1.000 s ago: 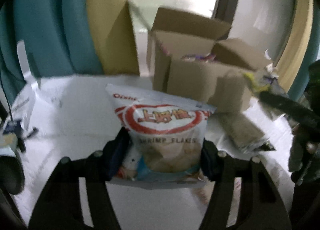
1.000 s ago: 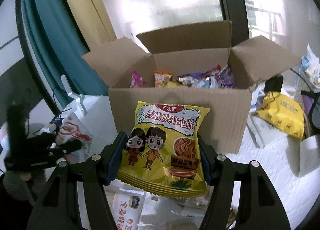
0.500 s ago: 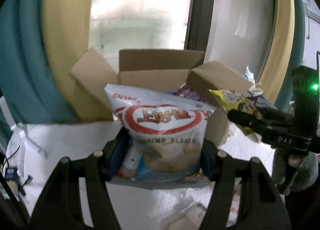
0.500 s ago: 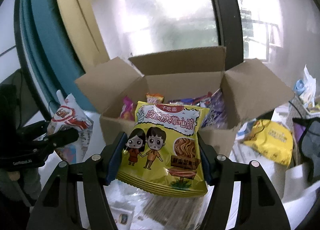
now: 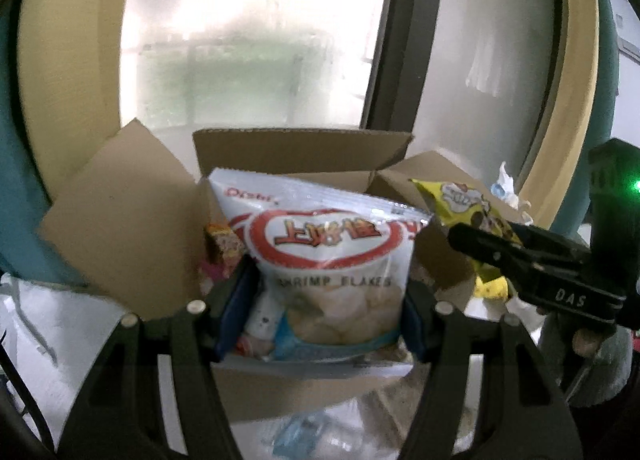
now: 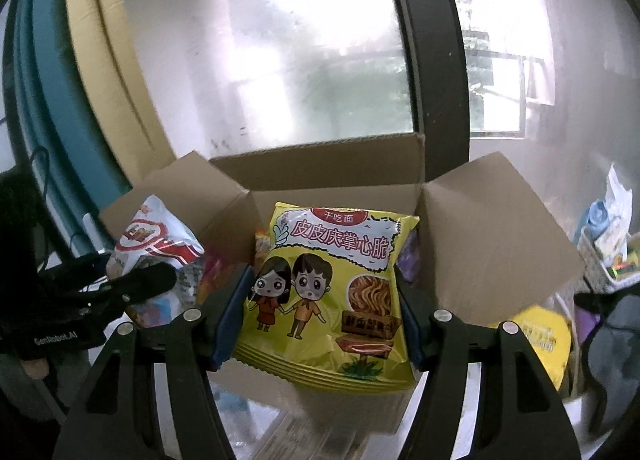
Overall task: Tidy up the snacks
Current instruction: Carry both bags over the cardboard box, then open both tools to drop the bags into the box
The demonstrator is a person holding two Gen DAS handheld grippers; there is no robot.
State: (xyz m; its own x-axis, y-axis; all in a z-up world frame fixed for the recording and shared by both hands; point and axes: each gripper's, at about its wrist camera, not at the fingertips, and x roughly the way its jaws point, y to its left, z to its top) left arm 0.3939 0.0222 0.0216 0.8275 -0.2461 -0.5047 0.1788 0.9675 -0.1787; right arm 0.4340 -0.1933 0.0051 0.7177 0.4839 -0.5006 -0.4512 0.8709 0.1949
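Now both bags ride higher and nearer the open cardboard box (image 5: 120, 236) than a second ago, when the white bag sat low over the table and the box stood well beyond the fingers. From the left: the left gripper (image 5: 324, 316) is held level with the box's near wall, its blue-padded fingers (image 5: 234, 312) clamped on the shrimp flakes bag (image 5: 328, 260), a white pack printed "Oishi" and "SHRIMP FLAKES", which now juts over the box opening ahead of the fingertips. Beside it to the right, the right gripper (image 6: 316, 320) grips the yellow noodle snack bag (image 6: 332, 292), lettered in Chinese with two cartoon children, likewise poised over the opening. Other packets (image 6: 262, 244) lie inside, beyond both sets of fingers.
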